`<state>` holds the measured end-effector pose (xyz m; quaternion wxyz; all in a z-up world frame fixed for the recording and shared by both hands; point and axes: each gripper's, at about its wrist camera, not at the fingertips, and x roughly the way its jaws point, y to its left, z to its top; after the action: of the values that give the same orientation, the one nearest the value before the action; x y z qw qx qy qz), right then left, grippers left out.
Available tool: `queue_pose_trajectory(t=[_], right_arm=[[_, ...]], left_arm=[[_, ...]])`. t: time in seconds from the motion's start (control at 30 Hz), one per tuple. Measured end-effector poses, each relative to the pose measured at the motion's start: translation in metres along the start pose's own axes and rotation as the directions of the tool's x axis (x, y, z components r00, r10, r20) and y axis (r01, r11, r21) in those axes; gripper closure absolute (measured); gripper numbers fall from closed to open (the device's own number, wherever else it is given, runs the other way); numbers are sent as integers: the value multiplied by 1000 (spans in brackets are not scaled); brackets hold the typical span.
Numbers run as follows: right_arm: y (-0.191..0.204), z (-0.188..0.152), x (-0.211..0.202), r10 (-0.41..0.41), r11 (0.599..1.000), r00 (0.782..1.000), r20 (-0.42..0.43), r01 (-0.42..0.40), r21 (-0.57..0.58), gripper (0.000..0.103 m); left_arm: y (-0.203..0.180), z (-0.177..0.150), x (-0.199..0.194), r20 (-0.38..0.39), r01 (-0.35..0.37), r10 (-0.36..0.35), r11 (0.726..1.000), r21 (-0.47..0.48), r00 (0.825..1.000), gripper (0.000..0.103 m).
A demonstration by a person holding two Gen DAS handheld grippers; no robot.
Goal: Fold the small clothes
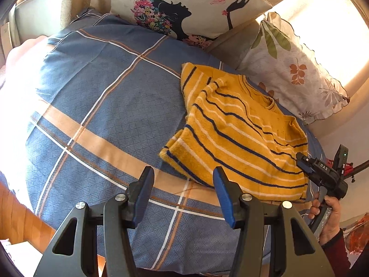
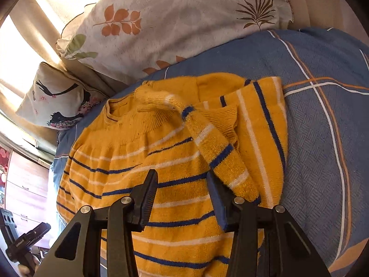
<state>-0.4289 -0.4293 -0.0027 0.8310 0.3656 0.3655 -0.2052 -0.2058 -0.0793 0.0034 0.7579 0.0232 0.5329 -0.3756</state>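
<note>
A yellow sweater (image 1: 235,133) with navy and white stripes lies flat on the blue plaid bed cover (image 1: 103,106). My left gripper (image 1: 183,169) is open just above the sweater's near hem corner, with nothing between its fingers. In the right wrist view the sweater (image 2: 129,161) fills the middle, with one sleeve (image 2: 207,138) folded diagonally across its body. My right gripper (image 2: 182,174) hovers open over the sweater's body, and the sleeve's end lies by its right finger, not clamped. The right gripper (image 1: 302,159) also shows at the sweater's right edge, held by a hand (image 1: 327,217).
A leaf-print pillow (image 1: 293,69) and a pillow with a black silhouette (image 1: 184,7) lean at the head of the bed. The bed cover (image 2: 322,138) spreads wide beside the sweater. A wooden drawer unit (image 2: 25,184) stands past the bed's edge. Wood flooring (image 1: 18,219) shows below the bed.
</note>
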Motion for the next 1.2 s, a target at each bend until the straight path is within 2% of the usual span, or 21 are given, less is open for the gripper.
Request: queue_pose_trajectory(t=[0.1, 0.2, 0.27, 0.33, 0.43, 0.5, 0.57, 0.6, 0.63, 0.73, 0.87, 0.93, 1.1, 1.2], right_arm=[[20, 6, -13, -37, 998, 999, 13, 38, -45, 54], [55, 17, -24, -22, 993, 999, 28, 25, -117, 53], [84, 23, -24, 5, 987, 1000, 25, -1, -161, 48], [115, 28, -13, 38, 980, 999, -9, -39, -196, 45], [159, 30, 18, 86, 969, 991, -105, -108, -224, 44], [188, 28, 44, 107, 958, 980, -169, -147, -246, 44], [217, 24, 74, 108, 950, 966, -234, -170, -263, 44], [230, 22, 88, 99, 947, 961, -260, -171, -271, 44], [240, 18, 99, 85, 945, 955, -283, -167, -280, 44], [272, 9, 142, -10, 936, 933, -359, -118, -333, 43], [305, -6, 174, -173, 895, 918, -357, -5, -446, 23], [316, -13, 184, -244, 864, 908, -342, 43, -501, 19], [337, -28, 203, -409, 757, 868, -280, 152, -635, 20], [342, -36, 207, -470, 704, 852, -231, 204, -681, 26]], left_arm=[[10, 9, 8, -1, 19, -19, 999, -35, 1000, 49], [14, 22, 27, -24, 55, -56, 997, -50, 998, 48], [15, 32, 43, -41, 78, -80, 996, -52, 996, 48], [15, 41, 59, -58, 97, -100, 994, -56, 993, 48], [15, 52, 80, -92, 125, -130, 990, -58, 987, 48], [16, 53, 90, -134, 174, -182, 982, -73, 974, 48], [15, 50, 99, -179, 233, -246, 968, -89, 953, 64], [14, 49, 103, -197, 247, -260, 965, -86, 945, 83], [12, 48, 105, -209, 260, -271, 962, -77, 940, 87], [11, 48, 103, -213, 287, -295, 956, -66, 932, 89], [18, 49, 105, -225, 326, -346, 937, -122, 911, 89], [19, 49, 105, -229, 336, -357, 933, -126, 906, 89], [22, 53, 106, -243, 371, -395, 918, -139, 886, 89], [21, 55, 107, -249, 381, -406, 914, -141, 880, 89]])
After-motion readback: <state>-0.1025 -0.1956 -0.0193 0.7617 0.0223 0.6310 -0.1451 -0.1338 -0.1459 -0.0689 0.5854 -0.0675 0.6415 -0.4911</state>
